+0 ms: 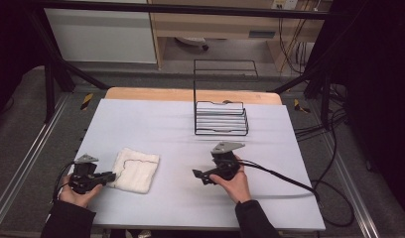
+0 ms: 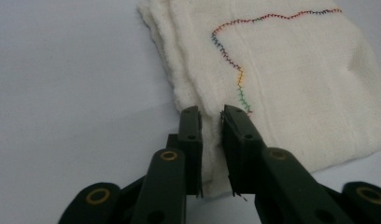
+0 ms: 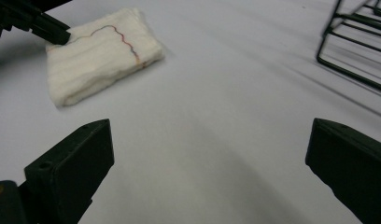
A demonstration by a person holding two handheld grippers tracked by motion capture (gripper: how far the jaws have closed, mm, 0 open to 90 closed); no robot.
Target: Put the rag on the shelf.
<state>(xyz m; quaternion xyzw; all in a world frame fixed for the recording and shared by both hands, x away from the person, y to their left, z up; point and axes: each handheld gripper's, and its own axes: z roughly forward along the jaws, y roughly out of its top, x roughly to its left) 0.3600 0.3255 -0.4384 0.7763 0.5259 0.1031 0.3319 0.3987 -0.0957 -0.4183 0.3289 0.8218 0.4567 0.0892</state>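
Lowest in the high view, my two hands each carry one gripper. Left gripper (image 1: 111, 175), lower left of frame: jaws narrowed onto the near corner of one folded white cloth (image 1: 136, 169), its edge pinched between the pads, as the left gripper view (image 2: 211, 154) shows close up, along with a multicoloured zigzag stitch line. Right gripper (image 1: 199, 174), lower centre: jaws spread wide, holding nothing, above bare table (image 1: 156, 124); its own view (image 3: 209, 154) places the cloth (image 3: 97, 53) upper left. One black wire rack (image 1: 221, 118), upper centre, farthest.
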